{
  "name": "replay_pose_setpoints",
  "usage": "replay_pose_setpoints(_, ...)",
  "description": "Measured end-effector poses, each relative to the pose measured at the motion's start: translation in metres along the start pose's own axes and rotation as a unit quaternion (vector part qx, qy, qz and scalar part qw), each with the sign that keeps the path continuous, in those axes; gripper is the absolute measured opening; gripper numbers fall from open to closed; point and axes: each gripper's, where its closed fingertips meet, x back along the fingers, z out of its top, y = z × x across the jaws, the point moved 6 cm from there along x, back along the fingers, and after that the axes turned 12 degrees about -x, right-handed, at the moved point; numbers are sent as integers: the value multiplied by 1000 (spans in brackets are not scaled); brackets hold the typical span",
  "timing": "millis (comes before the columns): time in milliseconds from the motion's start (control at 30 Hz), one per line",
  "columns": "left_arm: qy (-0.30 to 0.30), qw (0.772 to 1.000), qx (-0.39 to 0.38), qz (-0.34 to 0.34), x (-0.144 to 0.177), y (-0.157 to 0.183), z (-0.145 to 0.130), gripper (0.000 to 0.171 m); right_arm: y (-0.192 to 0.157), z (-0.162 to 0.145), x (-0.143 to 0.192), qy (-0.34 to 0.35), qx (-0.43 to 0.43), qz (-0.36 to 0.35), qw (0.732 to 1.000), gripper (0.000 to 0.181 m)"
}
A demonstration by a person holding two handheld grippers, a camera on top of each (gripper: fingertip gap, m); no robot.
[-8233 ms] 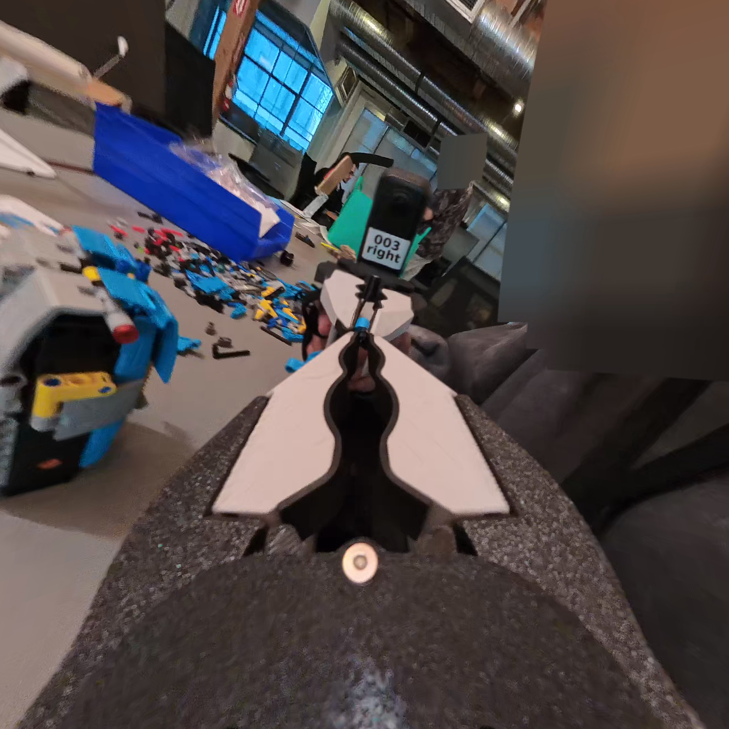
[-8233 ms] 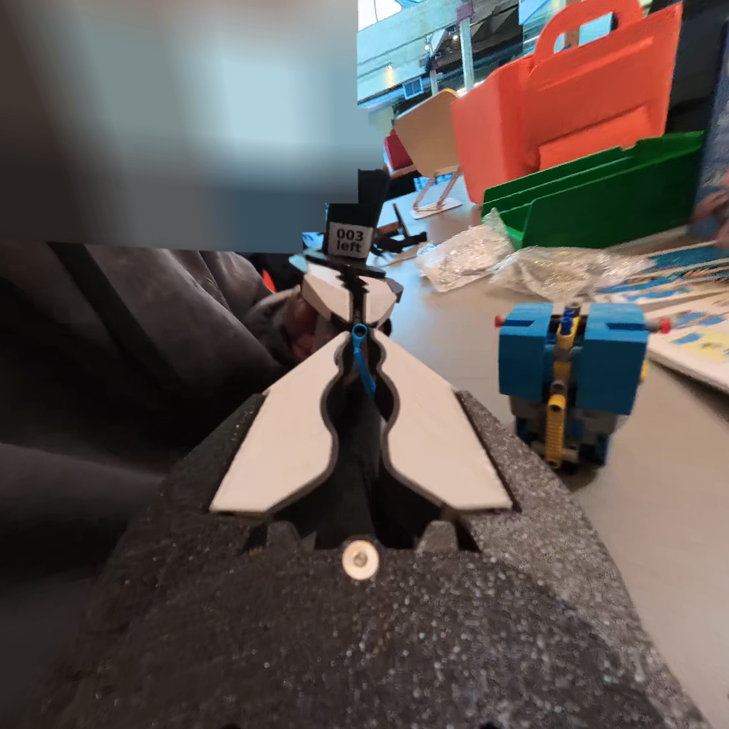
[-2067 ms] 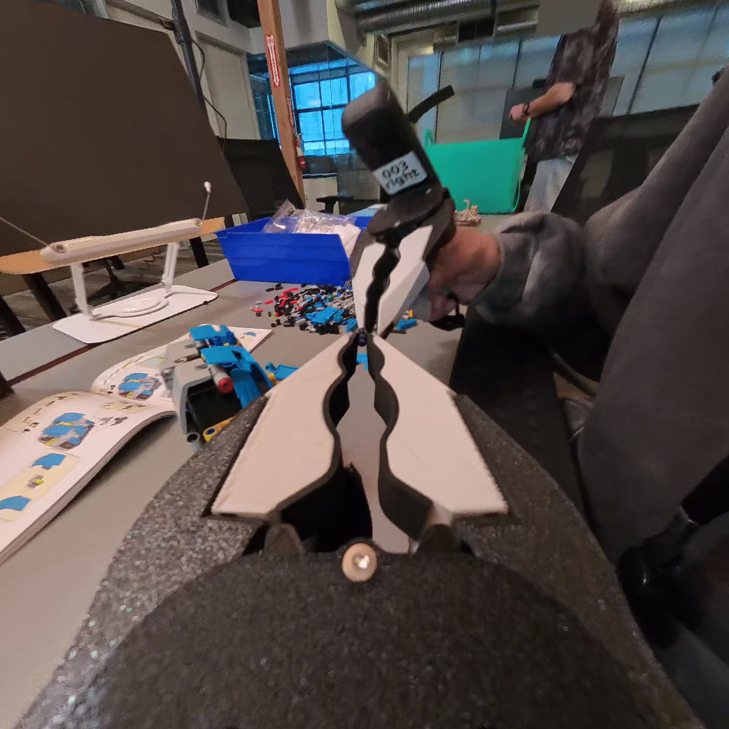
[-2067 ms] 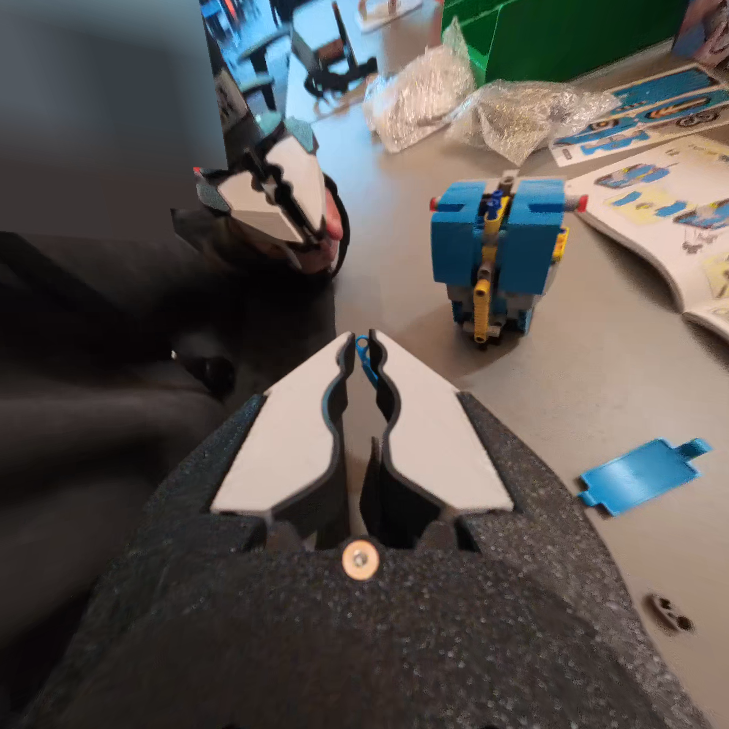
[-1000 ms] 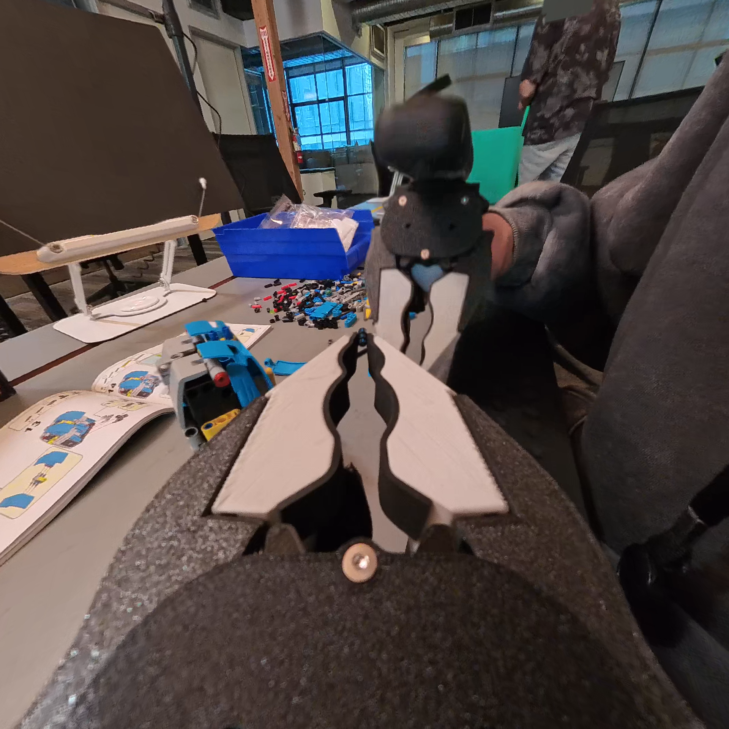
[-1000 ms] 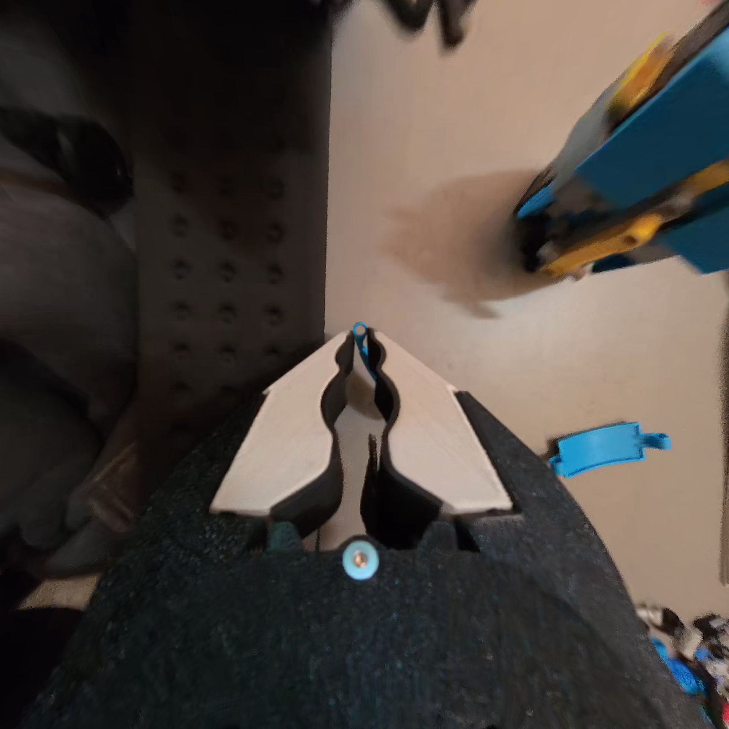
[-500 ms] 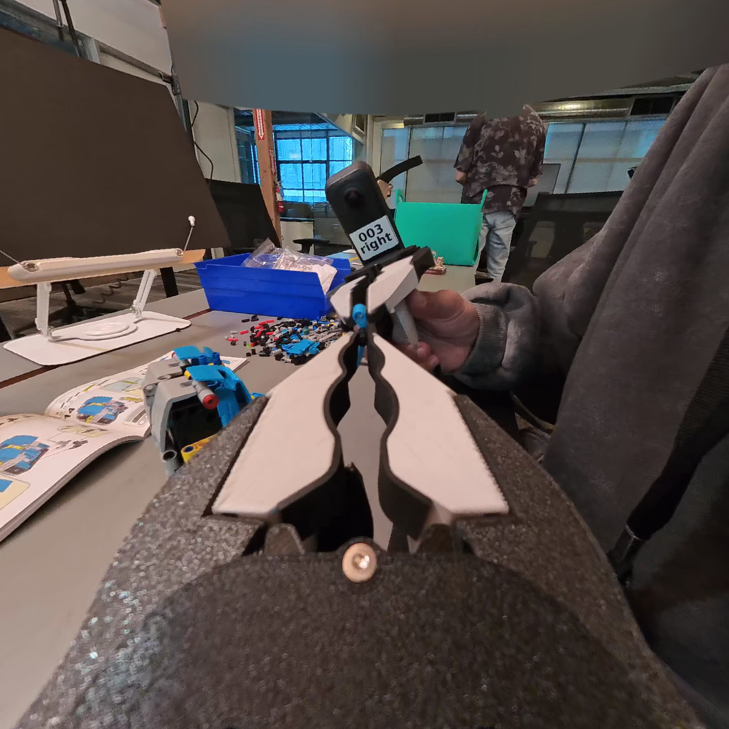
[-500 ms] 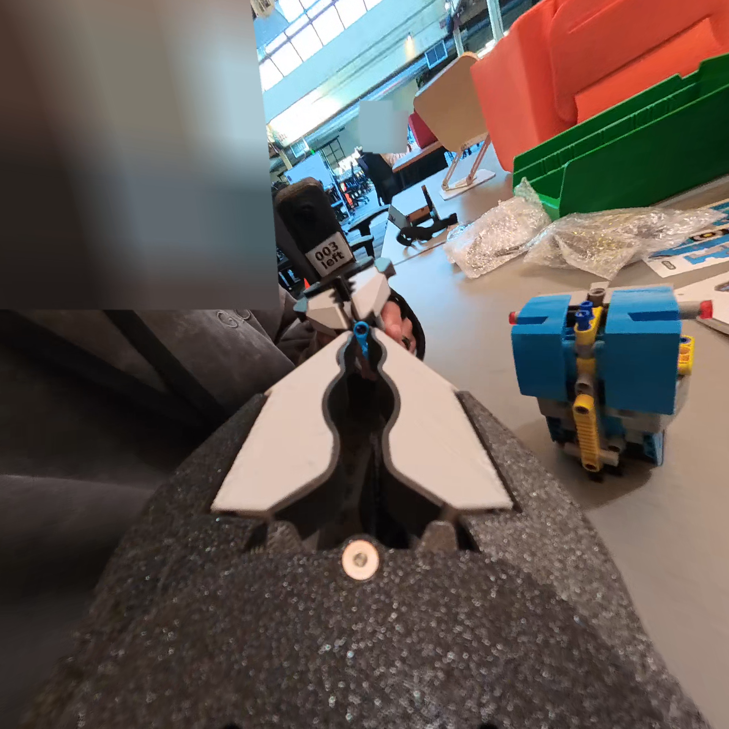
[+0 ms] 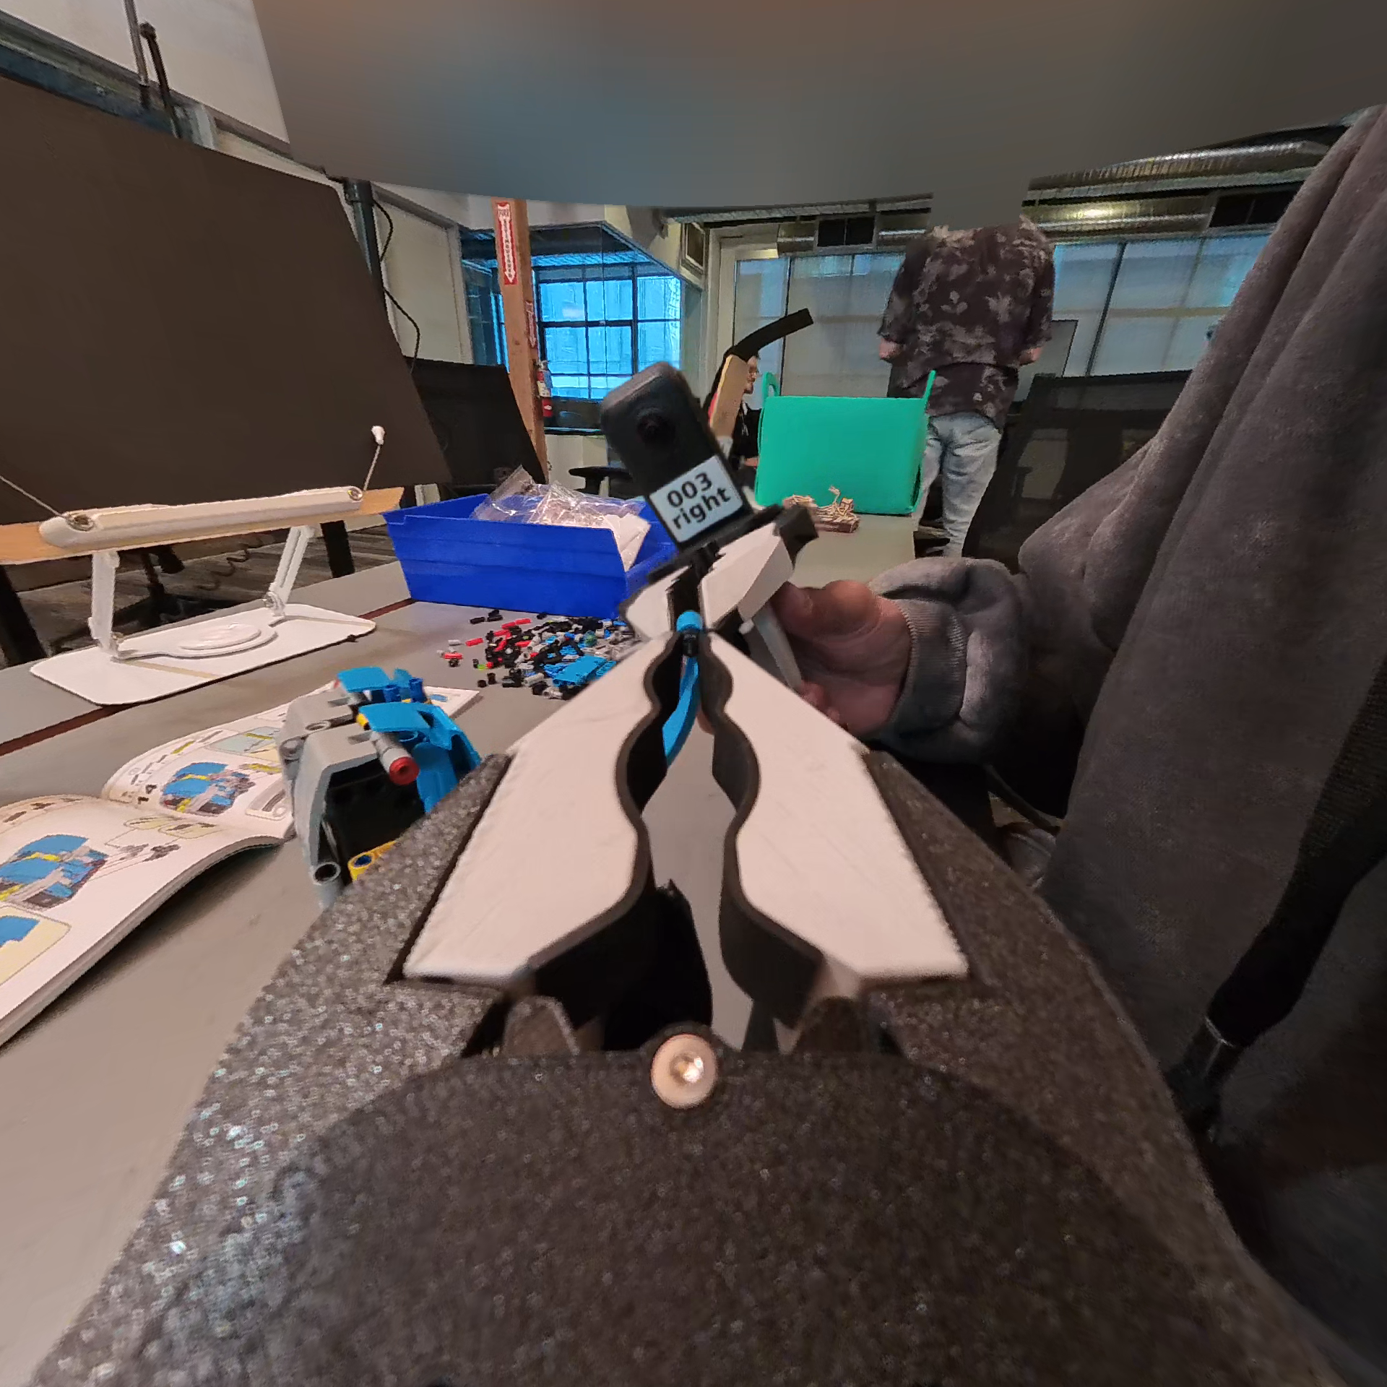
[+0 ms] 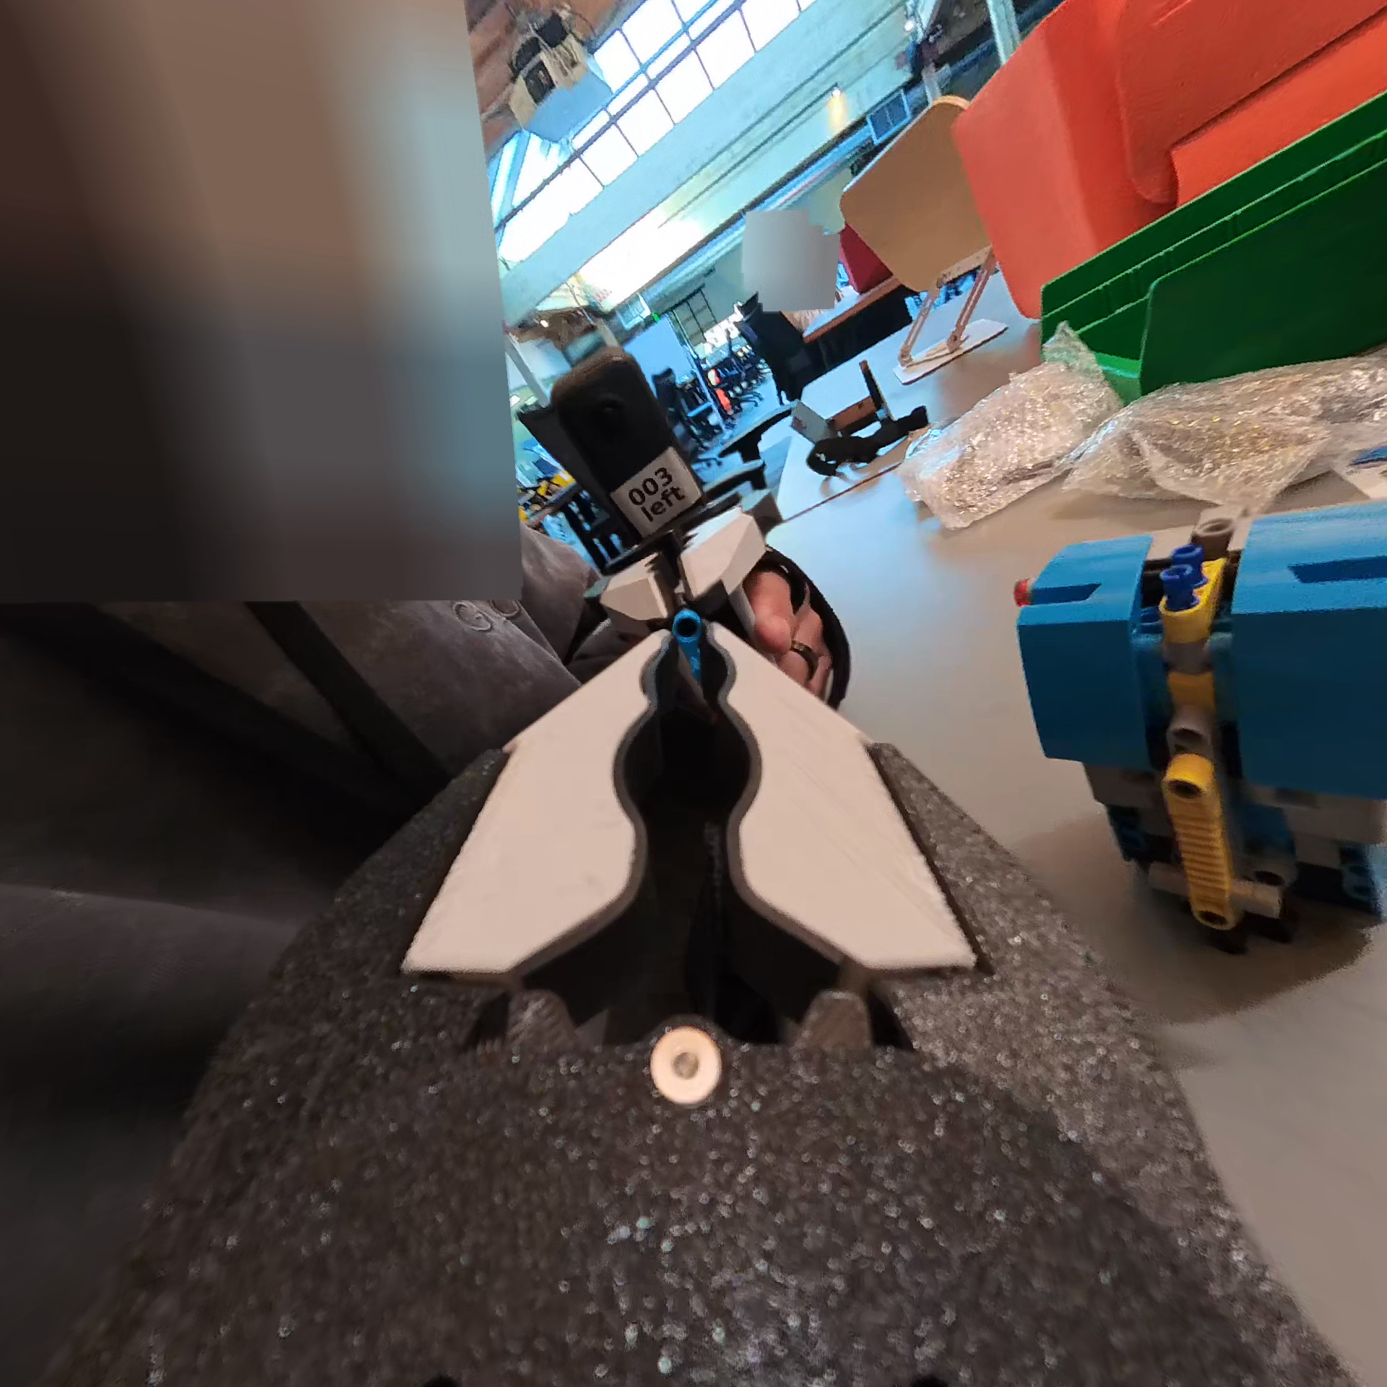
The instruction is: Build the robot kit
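Note:
My two grippers point at each other above the table's near edge, tips nearly touching. In the left wrist view my left gripper [image 9: 689,638] is shut, with a thin curved blue piece [image 9: 679,713] showing in the gap between its fingers. The right gripper [image 9: 702,593] faces it just beyond, held by a hand. In the right wrist view my right gripper [image 10: 687,638] is shut on a thin blue piece [image 10: 689,645] with a ring end at the tip. The left gripper [image 10: 679,582] sits right behind it. I cannot tell whether this is one piece or two.
A blue and grey brick model [image 9: 375,758] stands on the grey table [image 10: 938,675], also in the right wrist view [image 10: 1216,713]. An open instruction booklet [image 9: 90,863], loose bricks [image 9: 540,653], a blue bin [image 9: 518,555], plastic bags [image 10: 1088,443] and a green bin [image 10: 1238,315] lie around. The tips of both grippers are at nearly the same place.
A second ago the right gripper pointed down at the table. It has swung up to face the left gripper, and the two tips have come together at the blue piece.

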Motion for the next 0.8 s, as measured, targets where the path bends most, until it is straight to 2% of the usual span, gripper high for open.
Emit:
replay_pose_setpoints(100,8,1000,5,8,-1,1,0,3,2,-1,0,15,-18,23,999,5)
replay_pose_setpoints(267,48,997,58,18,-3,-1,4,3,1,0,-2,64,-36,58,996,5)
replay_pose_setpoints(400,70,995,73,15,-5,1,7,3,-6,2,-6,85,0,51,995,4)
replay_pose_setpoints(633,41,996,84,-2,-9,1,2,3,-5,2,2,42,45,7,998,5)
replay_pose_setpoints(800,34,997,75,-8,-6,0,3,4,-2,2,6,37,34,9,999,5)
